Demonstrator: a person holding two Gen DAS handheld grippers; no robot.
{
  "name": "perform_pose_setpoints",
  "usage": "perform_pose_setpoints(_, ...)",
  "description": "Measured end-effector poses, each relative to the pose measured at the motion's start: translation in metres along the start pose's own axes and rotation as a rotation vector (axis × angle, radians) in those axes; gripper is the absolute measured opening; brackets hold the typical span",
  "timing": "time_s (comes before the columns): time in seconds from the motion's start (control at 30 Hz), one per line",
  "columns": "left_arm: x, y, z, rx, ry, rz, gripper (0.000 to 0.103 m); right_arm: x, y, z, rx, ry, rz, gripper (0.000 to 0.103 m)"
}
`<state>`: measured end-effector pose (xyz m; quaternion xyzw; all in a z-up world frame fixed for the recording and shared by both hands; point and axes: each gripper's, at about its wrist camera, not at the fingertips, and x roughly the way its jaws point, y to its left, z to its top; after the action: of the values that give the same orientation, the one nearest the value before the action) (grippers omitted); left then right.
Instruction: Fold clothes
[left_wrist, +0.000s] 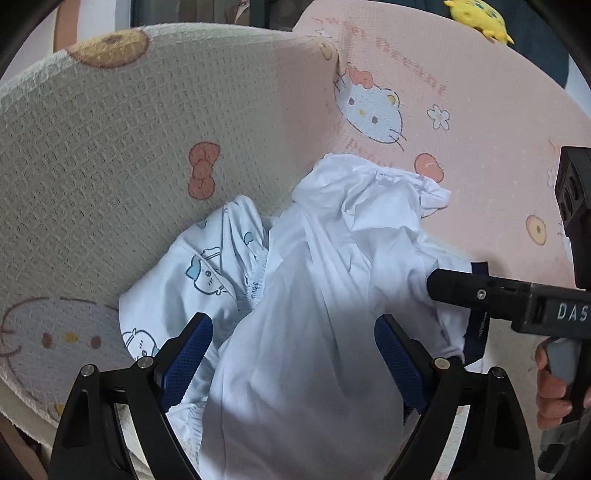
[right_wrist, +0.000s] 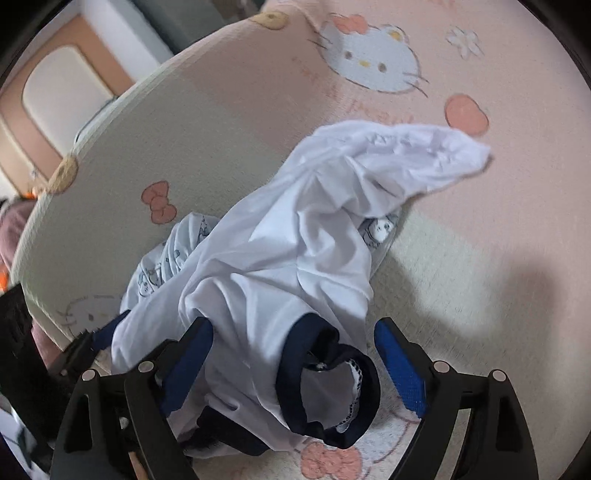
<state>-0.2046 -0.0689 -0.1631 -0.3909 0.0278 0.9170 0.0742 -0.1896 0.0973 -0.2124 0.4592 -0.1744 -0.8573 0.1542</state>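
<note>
1. While both tools point down at the bed, we see a crumpled white T-shirt heaped on a waffle-textured cartoon-cat blanket in pale green and pink.
2. Our left gripper stands spread wide, its ribbed blue pads on either side of a smooth, rounded bulge of white cloth; whether they press on it we cannot tell for certain, though gaps show beside each pad.
3. Our right gripper is likewise spread, with the shirt's navy ribbed collar lying in a loose oval loop between its blue pads, apart from the right-hand one.
4. Under the shirt lies a second garment, pale blue printed fabric with small cartoon figures and a gathered elastic edge.
5. One sleeve end of the shirt trails rumpled onto the pink part of the blanket.
6. A yellow plush toy sits beyond the blanket's far edge.
</note>
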Motion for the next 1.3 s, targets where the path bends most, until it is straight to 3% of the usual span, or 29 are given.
perform_pose_setpoints(0.07,0.001,-0.004,-0.004,0.026,-0.011,-0.002,0.086,0.003,-0.003,-0.003,0.009,0.005,-0.012,0.089)
perform_pose_setpoints(0.13,0.006,-0.009,-0.007,0.053,0.010,0.001,0.061,0.009,-0.003,-0.006,0.004,0.023,-0.032,0.085)
perform_pose_setpoints(0.17,0.009,-0.011,-0.008,0.057,0.029,0.004,0.045,0.011,-0.002,-0.008,-0.003,0.030,-0.029,0.073)
perform_pose_setpoints(0.2,0.012,-0.012,-0.010,0.058,0.049,0.009,0.037,0.013,0.000,-0.011,-0.015,0.034,-0.030,0.060)
perform_pose_setpoints(0.23,0.015,-0.012,-0.011,0.052,0.064,0.004,0.032,0.014,0.003,-0.014,-0.028,0.035,-0.047,0.051)
perform_pose_setpoints(0.27,0.014,-0.011,-0.011,0.037,0.067,-0.020,0.024,0.015,0.006,-0.016,-0.049,0.036,-0.057,0.028)
perform_pose_setpoints(0.3,0.011,-0.010,-0.010,0.018,0.063,-0.051,0.021,0.016,0.010,-0.019,-0.073,0.039,-0.063,0.018)
perform_pose_setpoints(0.4,0.003,-0.009,-0.006,-0.017,0.060,-0.123,0.016,0.008,0.023,-0.025,-0.152,0.010,-0.115,0.009)
perform_pose_setpoints(0.53,-0.006,-0.020,-0.003,-0.011,0.055,-0.175,0.015,-0.008,0.027,-0.028,-0.169,-0.018,-0.159,0.008)
perform_pose_setpoints(0.67,-0.013,-0.037,-0.002,0.027,0.044,-0.202,0.015,-0.027,0.014,-0.036,-0.182,-0.045,-0.273,0.008)
perform_pose_setpoints(0.87,-0.018,-0.067,-0.008,0.076,0.051,-0.278,0.015,-0.061,-0.042,-0.056,-0.016,-0.052,-0.315,0.008)
perform_pose_setpoints(1.13,-0.008,-0.096,-0.012,0.126,0.117,-0.317,0.015,-0.099,-0.106,-0.078,0.141,-0.031,-0.345,0.008)
perform_pose_setpoints(1.23,-0.009,-0.100,-0.010,0.125,0.143,-0.309,0.015,-0.108,-0.116,-0.077,0.179,-0.027,-0.300,0.009)
perform_pose_setpoints(1.27,-0.009,-0.101,-0.007,0.125,0.163,-0.300,0.015,-0.112,-0.118,-0.077,0.190,-0.027,-0.279,0.010)
perform_pose_setpoints(1.3,-0.010,-0.102,-0.003,0.128,0.189,-0.298,0.016,-0.116,-0.116,-0.072,0.179,-0.017,-0.261,0.019)
